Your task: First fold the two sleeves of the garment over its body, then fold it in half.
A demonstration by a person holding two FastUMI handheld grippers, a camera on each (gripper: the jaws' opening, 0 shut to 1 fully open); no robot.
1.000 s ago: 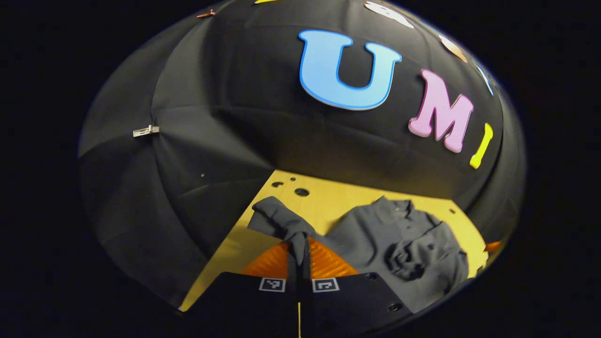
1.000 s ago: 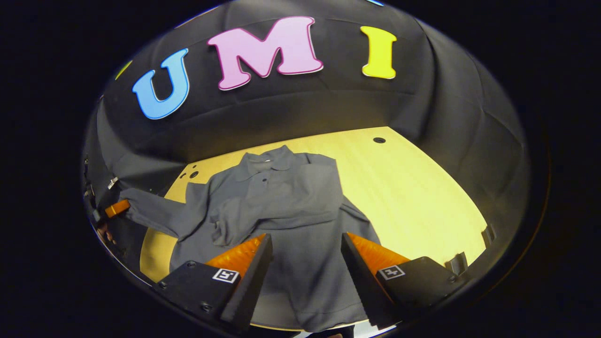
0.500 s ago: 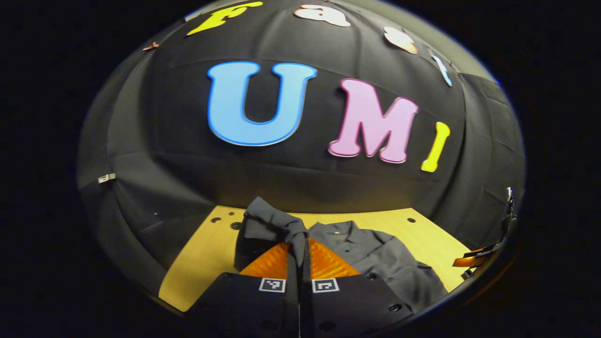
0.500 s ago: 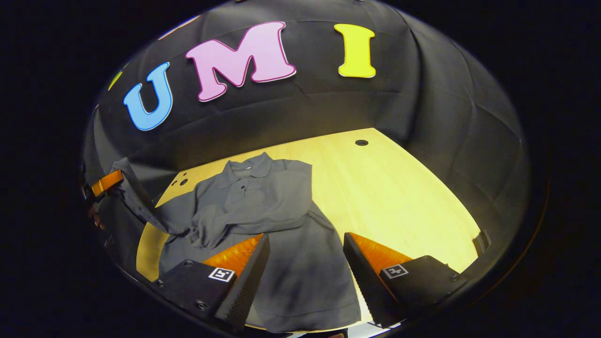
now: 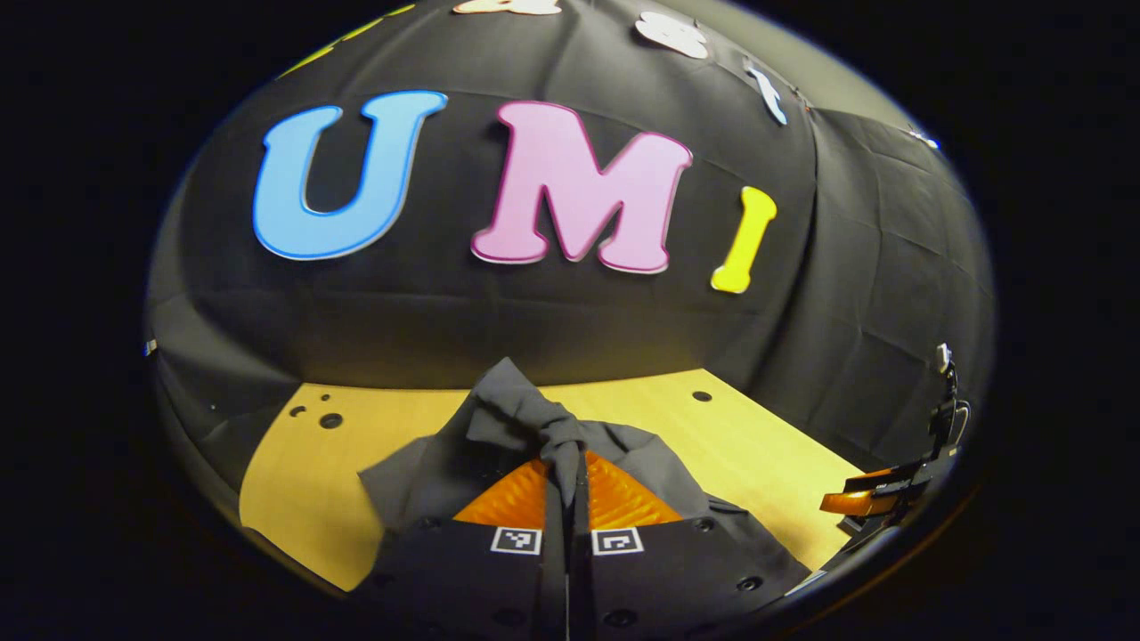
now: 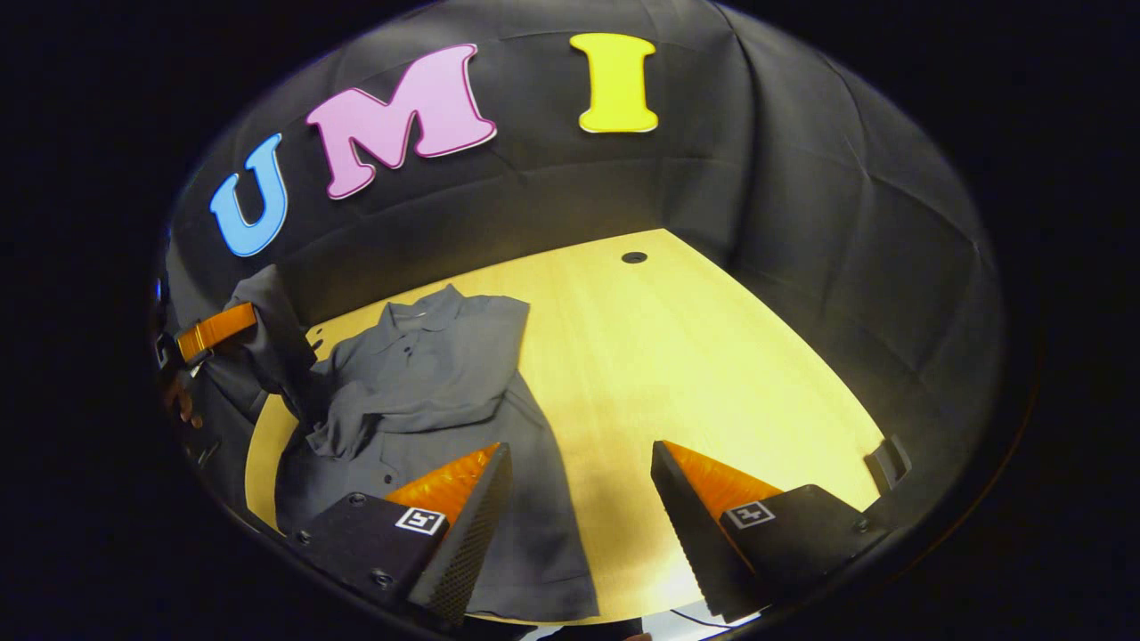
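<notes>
Left tool (image 5: pixel 568 476) pinched shut on sleeve (image 5: pixel 521 418), lifted above garment (image 6: pixel 419 374) spread on desk (image 6: pixel 712 356). Right tool (image 6: pixel 579 507) gaping wide, holding nothing, over hem. Soft, light, floppy cloth; best gripped near cuff, likely to sag.

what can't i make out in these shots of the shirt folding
- Left gripper view: the left tongs and their housing cover most of the shirt body.
- Right gripper view: the shirt's hem is cut off by the right tongs and the image edge.
- Right gripper view: the lifted sleeve hides the shirt's shoulder behind it.
</notes>
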